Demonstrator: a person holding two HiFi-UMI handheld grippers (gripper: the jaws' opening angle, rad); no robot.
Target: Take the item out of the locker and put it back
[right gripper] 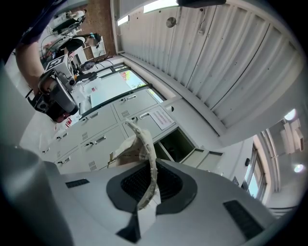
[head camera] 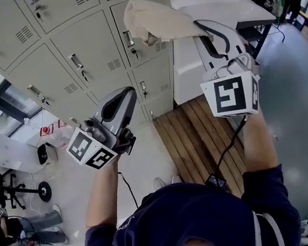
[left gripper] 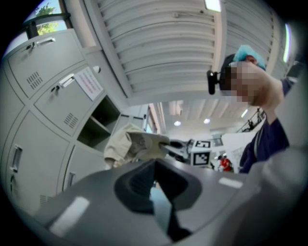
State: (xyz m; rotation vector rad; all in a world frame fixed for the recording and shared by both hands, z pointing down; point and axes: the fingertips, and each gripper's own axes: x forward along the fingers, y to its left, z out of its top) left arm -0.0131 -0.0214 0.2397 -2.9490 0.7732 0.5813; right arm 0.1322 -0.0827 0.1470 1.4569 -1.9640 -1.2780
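Note:
A beige cloth bag (head camera: 156, 19) hangs in the air in front of the grey lockers (head camera: 77, 62), and my right gripper (head camera: 201, 30) is shut on its right end. In the right gripper view a strip of the bag (right gripper: 147, 163) is pinched between the jaws, with the open locker compartment (right gripper: 178, 144) beyond it. My left gripper (head camera: 127, 95) is lower left of the bag and apart from it, jaws together with nothing in them. The left gripper view shows the bag (left gripper: 137, 144) ahead, beside the open compartment (left gripper: 96, 122).
Closed locker doors with handles fill the wall at left. A wooden pallet floor (head camera: 201, 135) lies below the right hand. A white counter (head camera: 223, 10) stands at the right. Cables and gear (head camera: 15, 190) litter the floor at the far left.

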